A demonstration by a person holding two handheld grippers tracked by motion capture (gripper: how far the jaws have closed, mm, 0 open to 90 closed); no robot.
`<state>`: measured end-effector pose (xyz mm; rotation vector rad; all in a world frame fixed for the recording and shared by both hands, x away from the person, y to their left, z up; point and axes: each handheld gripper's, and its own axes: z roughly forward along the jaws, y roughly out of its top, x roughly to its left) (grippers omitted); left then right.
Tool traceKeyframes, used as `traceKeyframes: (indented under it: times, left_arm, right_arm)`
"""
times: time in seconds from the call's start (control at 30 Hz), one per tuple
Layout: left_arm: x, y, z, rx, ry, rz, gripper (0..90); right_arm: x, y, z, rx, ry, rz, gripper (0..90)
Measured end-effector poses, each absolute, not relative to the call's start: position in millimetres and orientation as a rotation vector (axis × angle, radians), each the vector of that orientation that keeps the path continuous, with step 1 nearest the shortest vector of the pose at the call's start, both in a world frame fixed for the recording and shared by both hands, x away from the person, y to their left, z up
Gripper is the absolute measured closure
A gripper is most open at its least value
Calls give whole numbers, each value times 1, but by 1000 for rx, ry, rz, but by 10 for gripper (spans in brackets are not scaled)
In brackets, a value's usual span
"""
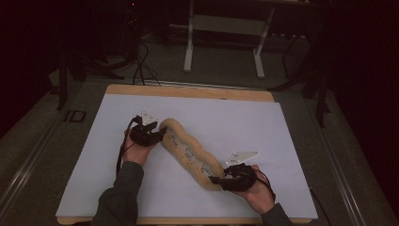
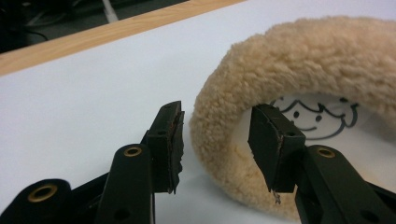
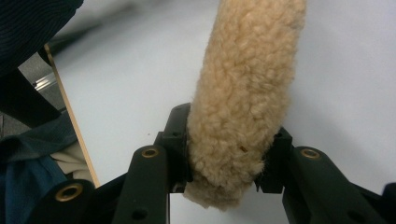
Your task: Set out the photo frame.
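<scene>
Right tool [image 3: 224, 154] clamps fleece pad [image 3: 243, 93]; left tool [image 2: 217, 140] open astride rim

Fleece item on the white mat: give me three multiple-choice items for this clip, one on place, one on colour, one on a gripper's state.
1. Where does the right gripper meet the fleece item?
A. at its near end
B. at its far end
C. at its middle

2. What colour is the fleece rim?
A. blue
B. tan
C. black

3. How does the left gripper stand?
A. shut on the table edge
B. pressed flat on the mat
C. jaws apart, astride the rim, not pressing it

Answers:
1 A, the high view shows it at the end nearest the person.
2 B, the pile is tan in every view.
3 C, gaps show beside both pads.
</scene>
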<state>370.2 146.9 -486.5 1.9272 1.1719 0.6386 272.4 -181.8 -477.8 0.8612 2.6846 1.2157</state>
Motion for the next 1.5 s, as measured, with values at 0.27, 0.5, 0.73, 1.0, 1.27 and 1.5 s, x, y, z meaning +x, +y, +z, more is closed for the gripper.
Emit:
traceKeyframes:
  times: [0.27, 0.5, 0.73, 1.0, 1.27, 1.5]
  left_arm:
    - [378, 146, -494, 1935, 1191, 602, 556]
    - [378, 149, -494, 1947, 1172, 597, 556]
    - [378, 149, -495, 1953, 1140, 585, 590]
    - [381, 151, -497, 1950, 1116, 553, 570]
    - [376, 143, -496, 2010, 1103, 608, 721]
    - [375, 142, -496, 2006, 1111, 619, 726]
  right_arm:
    - [275, -184, -477, 826, 2697, 1208, 632]
    - [277, -187, -476, 805, 2703, 1203, 632]
    - [279, -192, -476, 784, 2714, 1204, 629]
    - [280, -194, -476, 764, 2716, 1199, 627]
    - [279, -199, -475, 788, 2697, 1189, 616]
    - [274, -200, -475, 898, 2653, 1194, 572]
